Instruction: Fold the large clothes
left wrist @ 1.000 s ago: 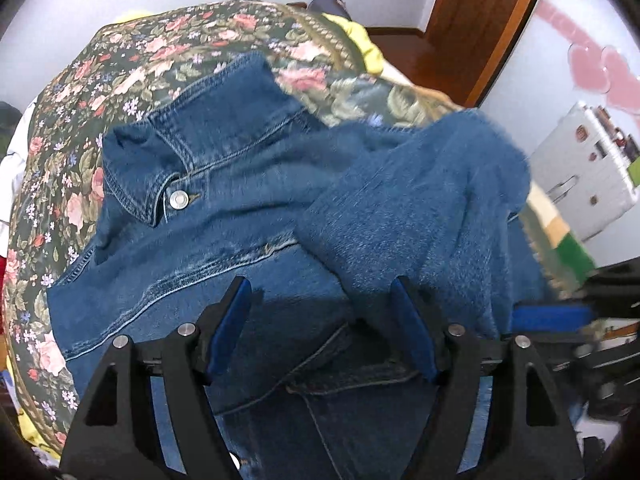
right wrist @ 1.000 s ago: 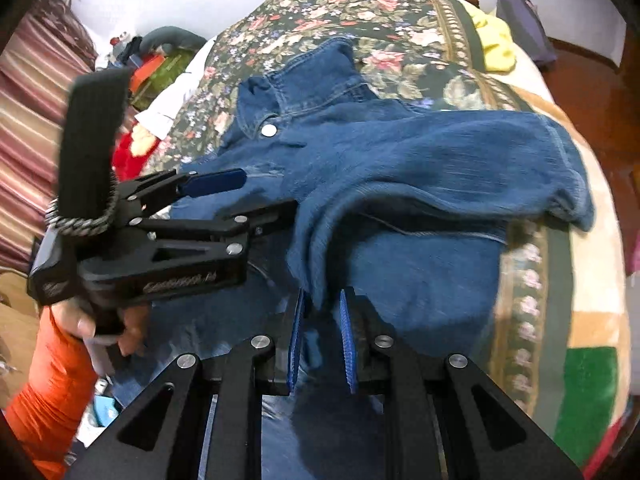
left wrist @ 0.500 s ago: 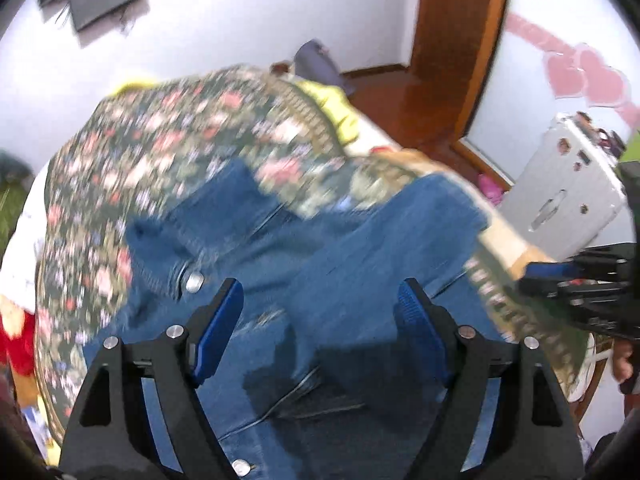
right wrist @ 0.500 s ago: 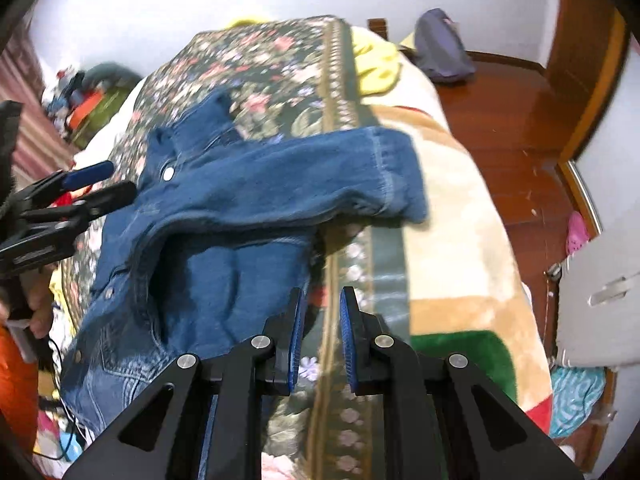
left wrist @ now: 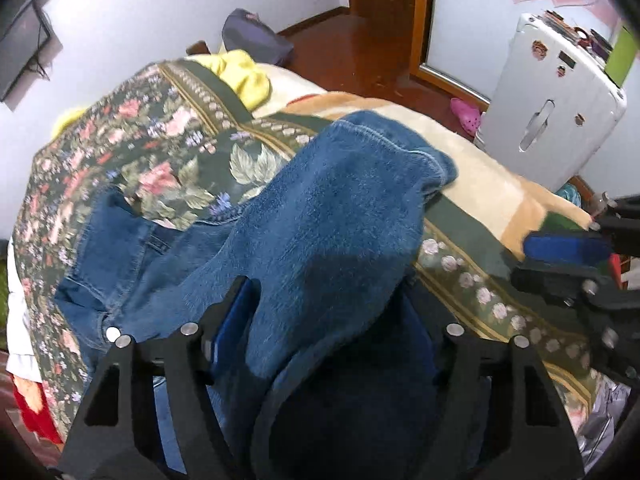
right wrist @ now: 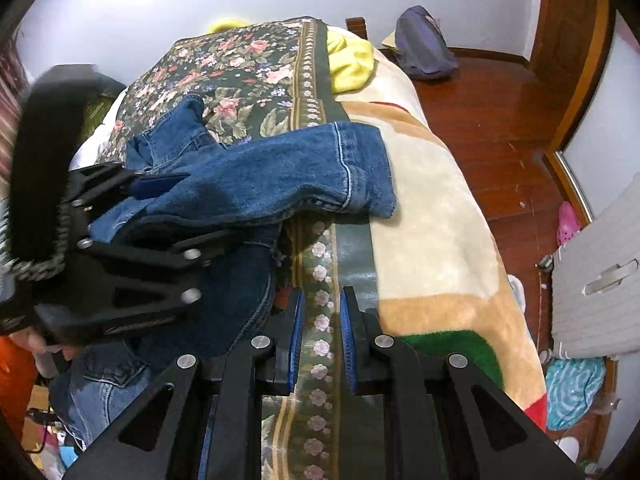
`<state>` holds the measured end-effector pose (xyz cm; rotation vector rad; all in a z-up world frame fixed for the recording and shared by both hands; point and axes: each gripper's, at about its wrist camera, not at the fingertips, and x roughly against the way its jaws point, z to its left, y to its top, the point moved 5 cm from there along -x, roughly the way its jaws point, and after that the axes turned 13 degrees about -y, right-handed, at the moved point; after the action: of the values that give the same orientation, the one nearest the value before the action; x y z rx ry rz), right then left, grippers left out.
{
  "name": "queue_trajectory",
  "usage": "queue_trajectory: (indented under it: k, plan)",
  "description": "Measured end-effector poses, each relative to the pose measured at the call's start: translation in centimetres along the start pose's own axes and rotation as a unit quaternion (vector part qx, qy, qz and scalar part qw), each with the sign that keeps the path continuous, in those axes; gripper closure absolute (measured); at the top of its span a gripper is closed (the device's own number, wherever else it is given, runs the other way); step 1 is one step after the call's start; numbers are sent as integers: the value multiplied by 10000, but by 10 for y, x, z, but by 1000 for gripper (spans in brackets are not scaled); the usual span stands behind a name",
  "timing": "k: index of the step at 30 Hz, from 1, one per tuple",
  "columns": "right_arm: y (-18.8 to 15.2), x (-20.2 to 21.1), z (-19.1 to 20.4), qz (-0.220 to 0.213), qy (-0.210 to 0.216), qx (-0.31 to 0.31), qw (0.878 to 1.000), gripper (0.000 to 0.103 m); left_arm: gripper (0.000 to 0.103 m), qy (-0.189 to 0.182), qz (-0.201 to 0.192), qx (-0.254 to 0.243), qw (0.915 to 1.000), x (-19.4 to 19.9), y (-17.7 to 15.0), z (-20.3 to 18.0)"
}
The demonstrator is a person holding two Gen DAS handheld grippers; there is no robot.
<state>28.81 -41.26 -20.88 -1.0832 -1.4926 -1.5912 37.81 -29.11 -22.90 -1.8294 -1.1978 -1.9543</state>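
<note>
One denim jacket (right wrist: 248,184) on the bed (right wrist: 432,208), body toward nine o'clock in the right wrist view, and one sleeve (right wrist: 320,172) lies stretched out toward three o'clock, its cuff (right wrist: 364,168) resting on the cream part of the blanket. That sleeve is the piece in play: it looks set out flat so it can be swung back over the body.

The left gripper (left wrist: 328,328) has its fingers around the upper sleeve, a thick bunch of denim filling the gap between them. The fingers have just been closing in on that cloth; the near finger (left wrist: 232,320) lies against it, but the other one is buried in shadow, so I cannot tell whether the grip is firm yet.

The right gripper (right wrist: 320,340) hangs at six o'clock over the floral border, fingers drawn close together with nothing between them, only blanket showing through the slit. It is free, likely standing clear for the left.

Count: one jacket, two grippers, one yellow cloth (right wrist: 352,64) at twelve o'clock, one grey bag (right wrist: 424,48) beyond it, one white suitcase (left wrist: 552,108).
</note>
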Motion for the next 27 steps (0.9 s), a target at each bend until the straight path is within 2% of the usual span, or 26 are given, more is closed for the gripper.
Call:
queue_trajectory:
  k: [2, 4, 6, 9, 15, 20, 23, 27]
  plan:
    - [0, -2, -1, -2, -19, -16, 10000, 90, 38, -65, -57, 64, 9999, -2, 2, 3]
    - [0, -3, -2, -5, -42, -22, 10000, 90, 64, 64, -138, 111, 9998, 0, 3, 7]
    - [1, -4, -1, -4, -48, -28, 10000, 90, 79, 253, -168, 240, 9993, 2, 3, 14]
    - [3, -4, 2, -33, -38, -16, 10000, 90, 89, 231, -397, 468, 9978, 15, 1, 28]
    - [8, 2, 17, -210, -153, 207, 9994, 90, 92, 319, -982, 670, 9924, 66, -2, 52]
    - [16, 5, 40, -361, -183, 433, 9982, 90, 92, 527, -1387, 936, 9845, 116, -22, 85]
    - [22, 5, 55, -423, -199, 583, 9972, 90, 92, 609, -1443, 1201, 9803, 132, -43, 112]
    - [27, -4, 75, -397, -184, 729, 9964, 90, 91, 612, -1258, 1541, 9781, 131, -80, 140]
